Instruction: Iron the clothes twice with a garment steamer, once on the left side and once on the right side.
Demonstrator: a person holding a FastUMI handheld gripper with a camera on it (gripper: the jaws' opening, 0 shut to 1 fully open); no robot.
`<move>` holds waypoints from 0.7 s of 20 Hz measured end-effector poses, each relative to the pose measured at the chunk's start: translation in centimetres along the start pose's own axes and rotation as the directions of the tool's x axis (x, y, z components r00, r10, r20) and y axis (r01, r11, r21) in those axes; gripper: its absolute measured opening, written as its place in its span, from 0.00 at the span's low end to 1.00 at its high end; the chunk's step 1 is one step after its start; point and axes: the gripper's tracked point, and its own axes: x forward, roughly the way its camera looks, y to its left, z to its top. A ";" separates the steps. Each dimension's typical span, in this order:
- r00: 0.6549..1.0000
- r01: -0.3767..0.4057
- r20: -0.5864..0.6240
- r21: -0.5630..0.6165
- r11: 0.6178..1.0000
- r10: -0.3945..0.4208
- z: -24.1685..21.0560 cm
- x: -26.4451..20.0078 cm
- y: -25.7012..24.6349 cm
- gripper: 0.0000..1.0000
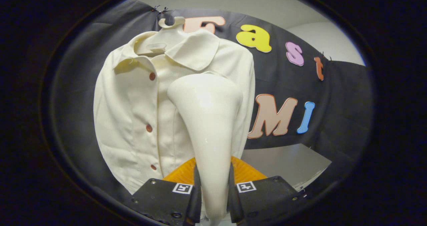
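Observation:
A cream jacket [133,99] with a round collar and brown buttons hangs on a hanger in front of the black cloth wall. My gripper [213,189] is shut on the handle of a cream garment steamer [208,119]. Both fingers press on the handle's narrow lower part. The steamer's wide head rises ahead of the fingers and stands in front of the jacket's right front panel, below the collar. Whether the head touches the fabric I cannot tell. It hides part of that panel.
The hanger's hook [170,21] hangs at the top of the wall. An orange ribbed piece [185,172] shows just behind the fingers. A grey surface [287,162] lies low to the right, under the wall.

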 end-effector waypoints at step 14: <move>0.986 0.012 -0.166 -0.046 0.999 -0.019 -9.6 0.9 0.2 0.34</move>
